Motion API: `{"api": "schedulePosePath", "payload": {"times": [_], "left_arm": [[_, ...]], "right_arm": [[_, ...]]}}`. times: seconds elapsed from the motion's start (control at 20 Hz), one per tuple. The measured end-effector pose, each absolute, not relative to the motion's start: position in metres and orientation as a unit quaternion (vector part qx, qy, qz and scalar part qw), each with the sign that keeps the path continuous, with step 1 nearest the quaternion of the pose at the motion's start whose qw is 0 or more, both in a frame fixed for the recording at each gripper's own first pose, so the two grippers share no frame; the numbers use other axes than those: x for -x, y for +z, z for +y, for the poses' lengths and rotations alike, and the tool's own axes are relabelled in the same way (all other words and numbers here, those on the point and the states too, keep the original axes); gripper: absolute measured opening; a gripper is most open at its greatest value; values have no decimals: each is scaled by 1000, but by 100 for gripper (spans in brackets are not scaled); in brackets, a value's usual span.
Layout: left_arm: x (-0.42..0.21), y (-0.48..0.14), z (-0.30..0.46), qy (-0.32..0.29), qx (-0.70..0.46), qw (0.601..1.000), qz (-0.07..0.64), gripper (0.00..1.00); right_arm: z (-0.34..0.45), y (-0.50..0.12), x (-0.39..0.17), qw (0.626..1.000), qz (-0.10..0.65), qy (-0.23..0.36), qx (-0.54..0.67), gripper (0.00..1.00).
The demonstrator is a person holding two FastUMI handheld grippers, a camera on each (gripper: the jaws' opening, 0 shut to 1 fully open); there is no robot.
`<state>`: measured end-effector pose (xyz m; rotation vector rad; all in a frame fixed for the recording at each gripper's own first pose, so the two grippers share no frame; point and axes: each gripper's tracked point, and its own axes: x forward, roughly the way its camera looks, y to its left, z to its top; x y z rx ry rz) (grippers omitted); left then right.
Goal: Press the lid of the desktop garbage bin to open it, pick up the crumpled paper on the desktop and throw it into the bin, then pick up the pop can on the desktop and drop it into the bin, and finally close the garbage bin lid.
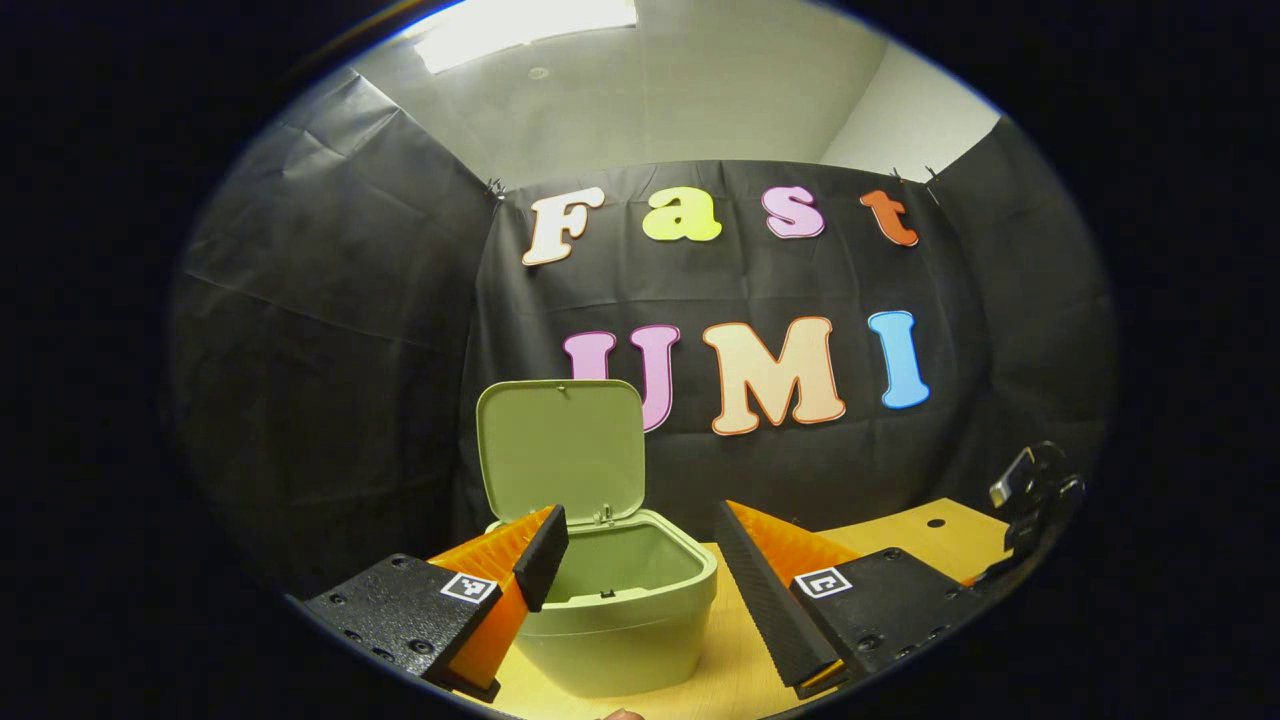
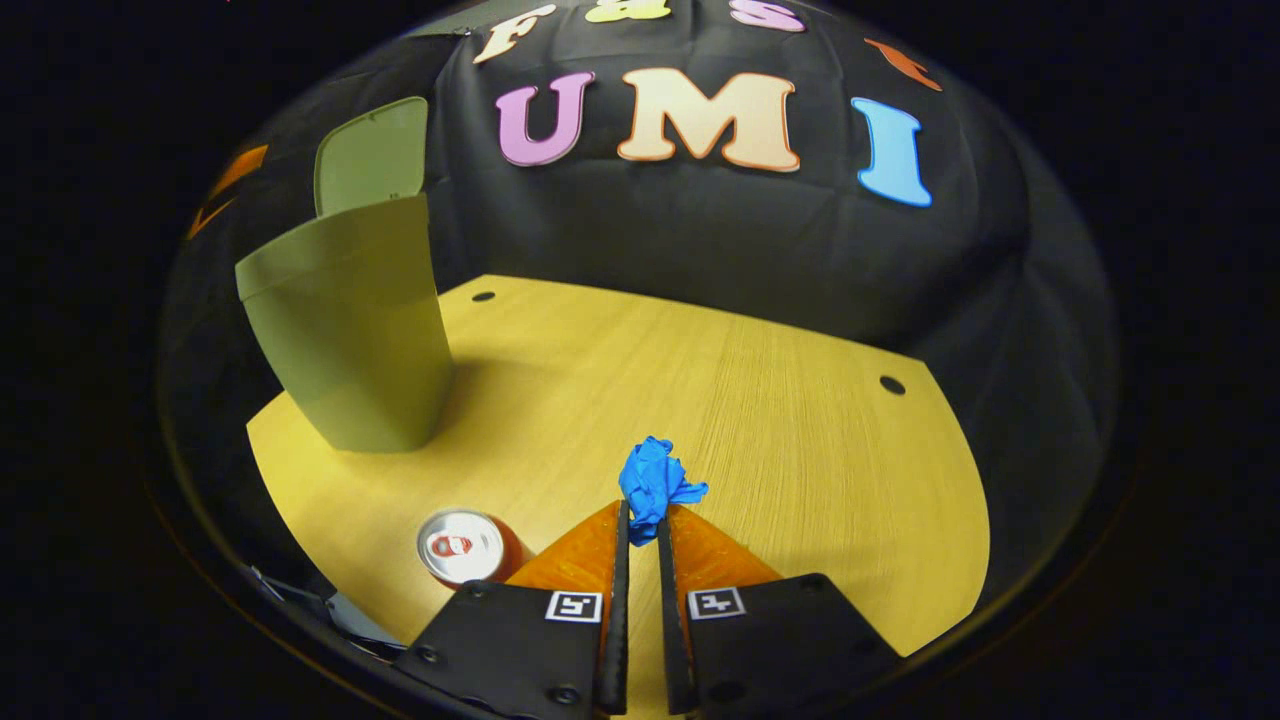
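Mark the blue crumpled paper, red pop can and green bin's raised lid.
blue crumpled paper [image 2: 655,485], right gripper view, middle of wad.
red pop can [image 2: 461,546], right gripper view, silver top.
green bin lid [image 1: 561,450], left gripper view, inner face.

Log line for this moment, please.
bin lid: open | right gripper: shut on crumpled paper | left gripper: open, at bin | pop can: on desktop
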<state>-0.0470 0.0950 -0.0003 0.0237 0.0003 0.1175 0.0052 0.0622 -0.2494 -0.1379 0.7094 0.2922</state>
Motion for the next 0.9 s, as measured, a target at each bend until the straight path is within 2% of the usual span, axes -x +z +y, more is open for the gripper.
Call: {"api": "schedulePosePath", "payload": {"times": [0.3,0.85,0.9], "left_arm": [[53,-10,118,72,-3,997,12,92],[64,-24,163,96,-3,995,30,92],[64,-26,167,98,-3,995,31,96]], "right_arm": [[105,-177,-36,944,274,174,59,17],[205,-101,-59,950,189,245,48,16],[216,-95,-60,949,184,252,47,17]]}}
